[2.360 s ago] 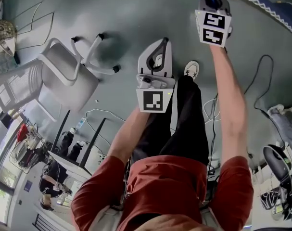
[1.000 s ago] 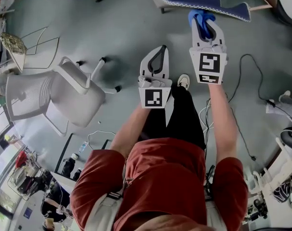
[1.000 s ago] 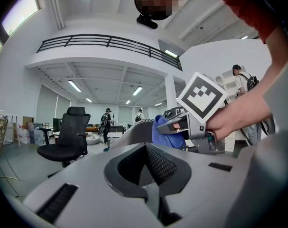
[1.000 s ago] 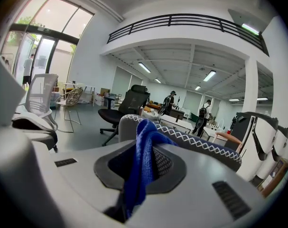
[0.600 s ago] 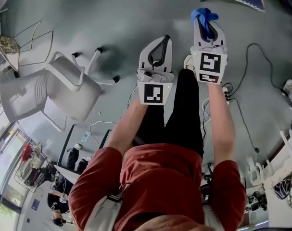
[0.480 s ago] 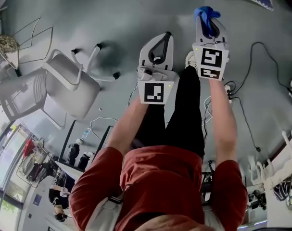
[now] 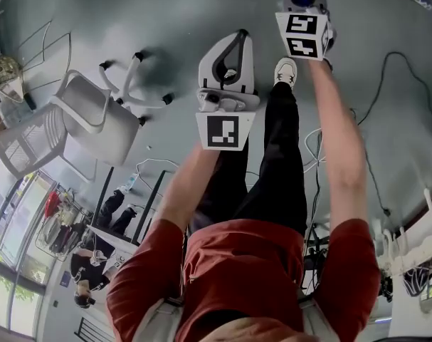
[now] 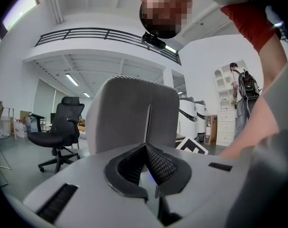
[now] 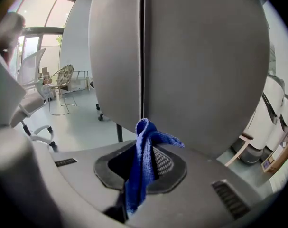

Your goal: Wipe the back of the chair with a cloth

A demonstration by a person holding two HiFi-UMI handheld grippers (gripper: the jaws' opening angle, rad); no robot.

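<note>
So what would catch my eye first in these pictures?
The bright blue cloth pinched in the right gripper, held out at the head view's top. Next, the white chair on the grey floor at the left, and the left gripper, shut and empty.

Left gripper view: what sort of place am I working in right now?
Likely an open-plan office or lab hall: a black office chair stands on a bare grey floor, a railed mezzanine runs overhead, and white drawer units stand at the right.
</note>
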